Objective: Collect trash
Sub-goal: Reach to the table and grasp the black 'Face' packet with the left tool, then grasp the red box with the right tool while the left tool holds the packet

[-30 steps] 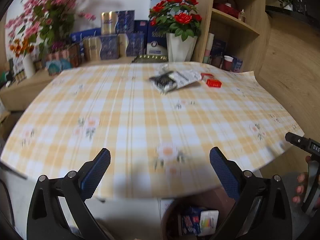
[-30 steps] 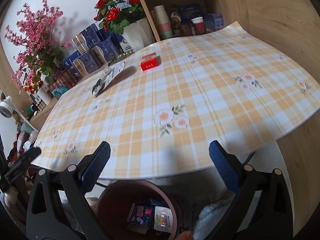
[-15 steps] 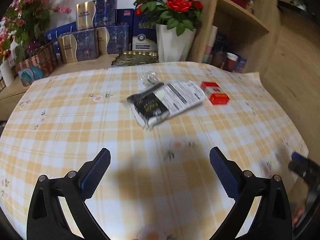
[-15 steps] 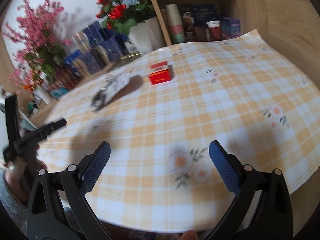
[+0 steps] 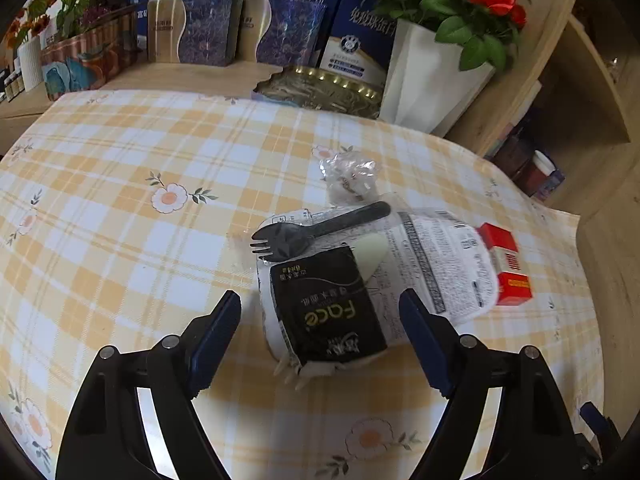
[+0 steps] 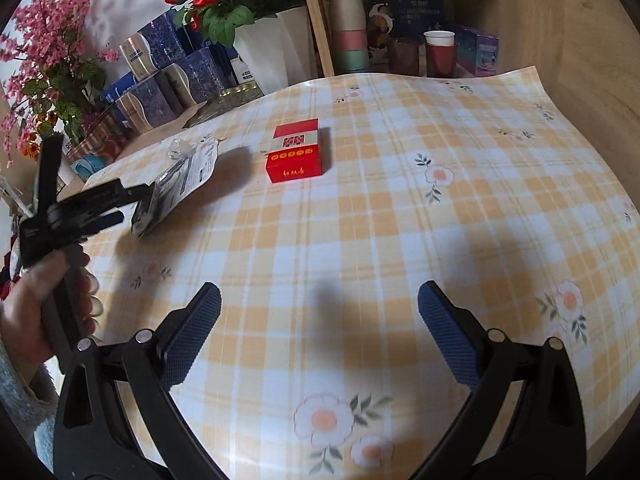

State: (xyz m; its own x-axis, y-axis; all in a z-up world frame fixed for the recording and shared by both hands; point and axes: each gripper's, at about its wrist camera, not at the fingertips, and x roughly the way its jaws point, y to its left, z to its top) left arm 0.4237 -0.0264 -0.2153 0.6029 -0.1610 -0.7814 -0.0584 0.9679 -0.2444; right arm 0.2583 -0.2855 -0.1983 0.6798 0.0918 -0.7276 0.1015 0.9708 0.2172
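Observation:
A white food tray with a black label (image 5: 328, 308) lies on the checked tablecloth (image 5: 120, 200), with its peeled film lid (image 5: 444, 256) beside it. A black plastic spork (image 5: 316, 228) rests across its far end. A crumpled clear wrapper (image 5: 350, 178) sits just behind, and a red cigarette box (image 5: 506, 264) to the right. My left gripper (image 5: 320, 332) straddles the tray's near end. Its jaws are closing and the pads stand clear of the tray's sides. My right gripper (image 6: 316, 328) hangs open over bare cloth, short of the red box (image 6: 296, 156). The right wrist view also shows the left gripper (image 6: 134, 204) at the tray (image 6: 176, 192).
A white vase of red roses (image 5: 428, 80), a gold tin (image 5: 320, 88) and blue gift boxes (image 5: 208, 32) line the table's far side. A shelf with cups (image 6: 436, 52) and a wooden wall (image 6: 580, 40) close off the right. A hand (image 6: 36, 304) holds the left gripper.
Both grippers have moved from the table's near edge in over the cloth. The left one has come up to the tray and its jaws have narrowed. The right has neared the red box.

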